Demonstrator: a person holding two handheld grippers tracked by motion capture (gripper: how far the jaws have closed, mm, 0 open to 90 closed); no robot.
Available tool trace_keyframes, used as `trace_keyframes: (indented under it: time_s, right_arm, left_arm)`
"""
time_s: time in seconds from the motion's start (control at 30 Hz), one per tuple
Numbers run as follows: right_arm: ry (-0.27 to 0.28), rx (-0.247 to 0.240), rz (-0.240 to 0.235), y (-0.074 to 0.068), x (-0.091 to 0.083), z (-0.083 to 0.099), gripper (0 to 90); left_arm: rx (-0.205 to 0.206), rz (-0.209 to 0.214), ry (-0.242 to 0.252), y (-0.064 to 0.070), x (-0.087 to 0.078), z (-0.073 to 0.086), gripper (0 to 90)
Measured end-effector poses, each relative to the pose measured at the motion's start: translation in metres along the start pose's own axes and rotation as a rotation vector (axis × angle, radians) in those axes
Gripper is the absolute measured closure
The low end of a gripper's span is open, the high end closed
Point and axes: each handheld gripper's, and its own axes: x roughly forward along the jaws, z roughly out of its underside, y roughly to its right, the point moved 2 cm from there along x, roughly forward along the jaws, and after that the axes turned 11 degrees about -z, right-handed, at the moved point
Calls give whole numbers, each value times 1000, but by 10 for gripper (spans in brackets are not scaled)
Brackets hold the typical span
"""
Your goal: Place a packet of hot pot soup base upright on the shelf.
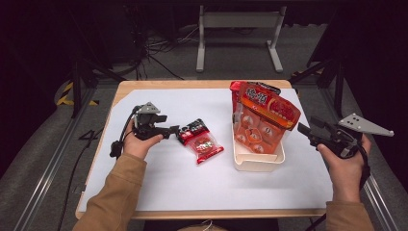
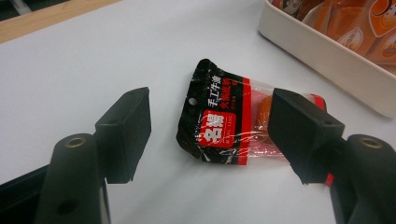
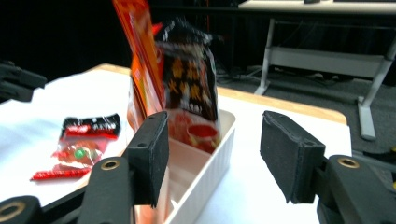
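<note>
The left gripper (image 1: 168, 131) holds its jaws released just beside the small red-and-black packet (image 1: 200, 141) on the surface (image 1: 159, 183). The left gripper view shows the packet's (image 2: 224, 123) printed label between those jaws. The right gripper (image 1: 308, 131), jaws released, faces the white tray (image 1: 257, 163) of 2 upright bags (image 1: 264, 113).

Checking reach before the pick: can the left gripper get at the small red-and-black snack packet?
Probably yes: the left gripper, jaws open, faces the snack packet lying flat on the table, nothing between them.

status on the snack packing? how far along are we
Done, by the look of it: two large orange snack bags stand in the white bin. In hand: the left gripper, jaws open, sits at the small red-and-black packet lying flat on the table, not yet gripped. Right gripper is open beside the bin, holding nothing. Left, probably: grasp that packet and put it in the bin.
</note>
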Motion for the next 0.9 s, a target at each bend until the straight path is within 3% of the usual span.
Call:
trace_keyframes:
  time_s: [0.27,0.9]
  right_arm:
    - [-71,1,38,7,5,16,411]
    - [-101,31,37,11,10,31,379]
  left_arm:
    - [-18,1,-19,0,11,2,308]
    - [-66,65,-83,-2,39,10,309]
